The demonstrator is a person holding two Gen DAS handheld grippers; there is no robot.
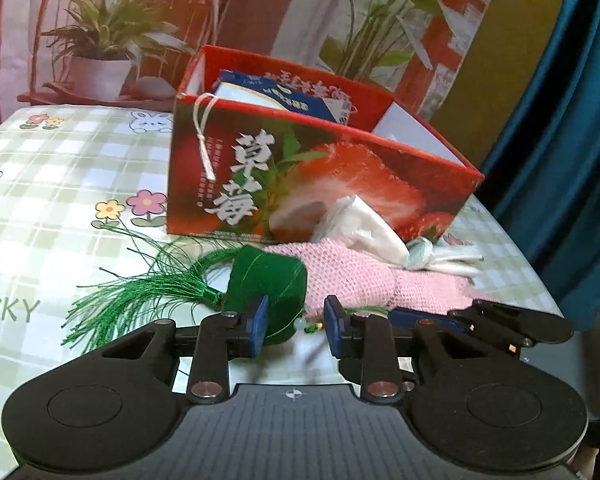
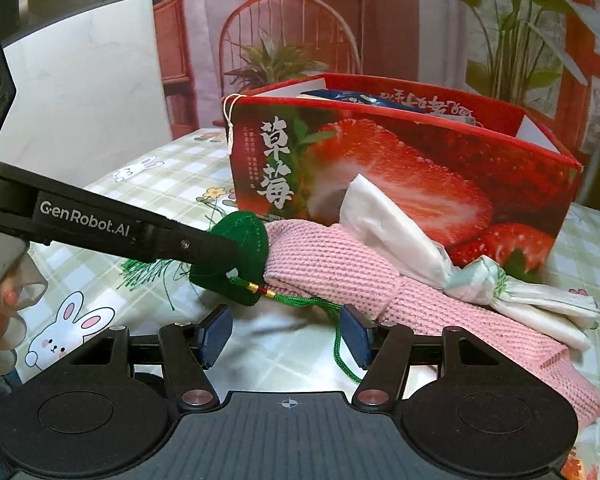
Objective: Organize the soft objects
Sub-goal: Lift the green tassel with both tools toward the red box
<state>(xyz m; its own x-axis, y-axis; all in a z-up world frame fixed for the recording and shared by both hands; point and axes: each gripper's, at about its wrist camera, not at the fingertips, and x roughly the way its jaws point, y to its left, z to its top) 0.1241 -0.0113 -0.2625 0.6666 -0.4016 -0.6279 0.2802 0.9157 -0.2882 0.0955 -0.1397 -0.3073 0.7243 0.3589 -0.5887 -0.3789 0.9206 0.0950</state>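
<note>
Green felt sachet (image 2: 242, 240) is being pinched by the left tongs (image 2: 220, 250) on the tabletop (image 1: 60, 168) near the strawberry box (image 1: 320, 168), beside the pink knit cloth (image 2: 340, 268), while the right tongs (image 2: 286, 334) are hovering spread, so lifting it boxward likely follows.

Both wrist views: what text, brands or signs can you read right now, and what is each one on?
"草莓": large white characters on the front of the red strawberry box.
"GenRobot.AI": white lettering on the black arm of the left tool.
"CKY": grey letters on the checked tablecloth, cut off at the frame edge.
Small print beside the box's characters, its inner back wall, and the blue packet inside: too blurred to read.
</note>
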